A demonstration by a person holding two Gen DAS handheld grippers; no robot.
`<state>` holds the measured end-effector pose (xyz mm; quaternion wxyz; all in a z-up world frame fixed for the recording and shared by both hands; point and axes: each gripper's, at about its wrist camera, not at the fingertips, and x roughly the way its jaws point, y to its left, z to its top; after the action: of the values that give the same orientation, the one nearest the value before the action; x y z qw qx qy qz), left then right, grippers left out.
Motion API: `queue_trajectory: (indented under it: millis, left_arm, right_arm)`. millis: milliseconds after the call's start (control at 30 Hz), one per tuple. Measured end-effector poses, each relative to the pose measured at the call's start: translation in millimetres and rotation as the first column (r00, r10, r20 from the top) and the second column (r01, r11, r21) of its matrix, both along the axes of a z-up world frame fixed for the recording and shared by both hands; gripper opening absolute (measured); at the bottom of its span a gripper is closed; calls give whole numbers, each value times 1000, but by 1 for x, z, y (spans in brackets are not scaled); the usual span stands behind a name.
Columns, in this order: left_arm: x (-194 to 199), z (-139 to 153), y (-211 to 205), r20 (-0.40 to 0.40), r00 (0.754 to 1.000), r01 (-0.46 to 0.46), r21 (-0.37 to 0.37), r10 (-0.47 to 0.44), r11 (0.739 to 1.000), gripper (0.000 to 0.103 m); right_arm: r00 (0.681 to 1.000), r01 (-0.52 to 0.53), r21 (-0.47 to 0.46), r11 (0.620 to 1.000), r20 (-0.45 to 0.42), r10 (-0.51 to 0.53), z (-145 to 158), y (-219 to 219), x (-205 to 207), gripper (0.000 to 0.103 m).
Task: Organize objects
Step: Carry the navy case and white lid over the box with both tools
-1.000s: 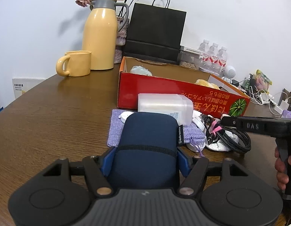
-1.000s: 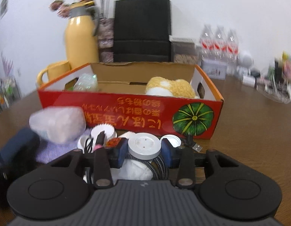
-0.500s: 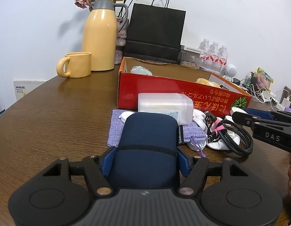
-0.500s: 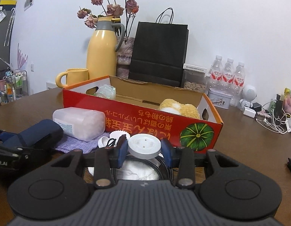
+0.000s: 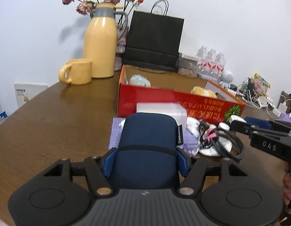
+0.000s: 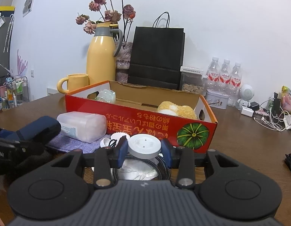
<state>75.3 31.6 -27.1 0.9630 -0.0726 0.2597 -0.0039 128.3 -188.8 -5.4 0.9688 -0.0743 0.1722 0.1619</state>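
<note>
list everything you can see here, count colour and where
box: 1, red, table centre
plush: 1, yellow and white, in box
case: 1, navy, in left gripper
disc: 1, silver, in right gripper
tub: 1, clear, on cloth
cloth: 1, purple, before box
cable: 1, black, right of cloth
jug: 1, yellow, behind box
mug: 1, yellow, beside jug
bag: 1, black, behind box
bottles: 3, clear, by wall
left gripper: 1, black
right gripper: 1, black

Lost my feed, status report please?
Left tool shut on navy fabric case. Right tool shut on white round disc. Red cardboard box ahead, unobstructed.
</note>
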Motion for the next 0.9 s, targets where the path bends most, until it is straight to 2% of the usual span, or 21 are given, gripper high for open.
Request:
queue_trajectory:
  millis: [200,400,633,900]
  left_arm:
    - [6,24,0,41,999,5,1,-5,1000,63]
    - [31,51,-9,81,996,36,-1,-36,999,63]
    - [76,72,-22,131,990,49,5,-49,999,63]
    - [136,75,-26,111,993,35,-18,-33,999,63]
  right_arm:
    - [1000,-5,21,1000,30,4,13,-1,1,39]
    - [998,-20,41,999,68,17,31,5,17,39]
    - [996,-28,74,997,88,21,49,15,48,39]
    - [998,-3,106,994,60,-3,53,20,97,40]
